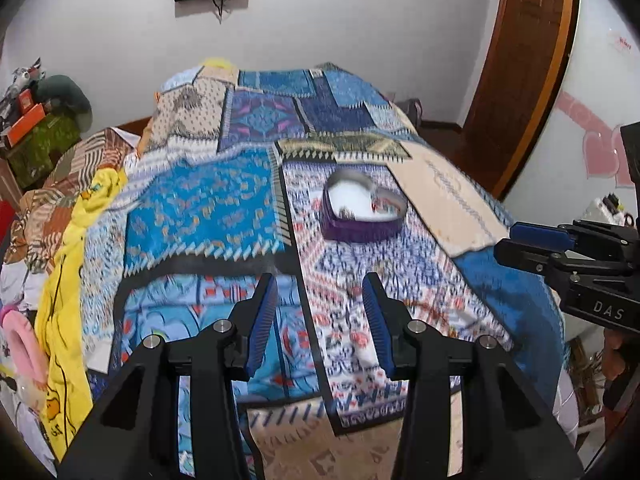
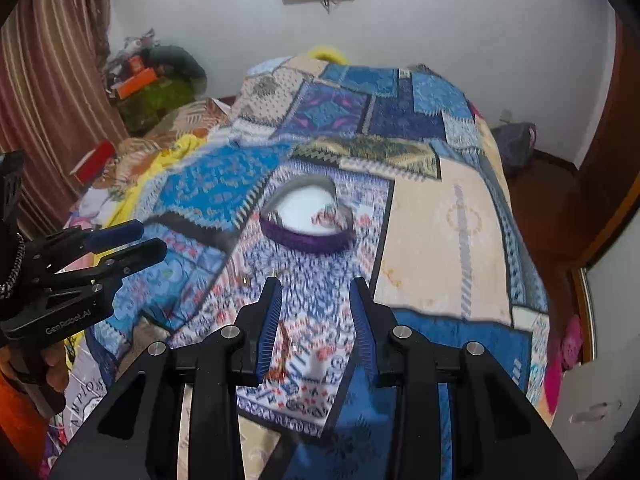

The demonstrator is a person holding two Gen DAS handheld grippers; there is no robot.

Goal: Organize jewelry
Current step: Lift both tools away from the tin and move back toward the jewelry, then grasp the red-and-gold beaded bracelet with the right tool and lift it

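A purple heart-shaped jewelry box (image 1: 362,212) with a white inside stands open on the patchwork bedspread (image 1: 208,208); small jewelry pieces lie inside its right part. It also shows in the right wrist view (image 2: 308,220). Small loose jewelry pieces (image 2: 244,278) lie blurred on the cloth in front of the box. My left gripper (image 1: 320,312) is open and empty, hovering short of the box. My right gripper (image 2: 314,316) is open and empty, also short of the box. Each gripper shows in the other's view, the right (image 1: 520,240) and the left (image 2: 132,242).
The bed fills both views. Yellow cloth (image 1: 68,280) and heaped clothes lie along its left side. A cluttered stand with orange boxes (image 1: 28,120) is at the far left. A wooden door (image 1: 520,80) is at the right, a curtain (image 2: 48,100) at the left.
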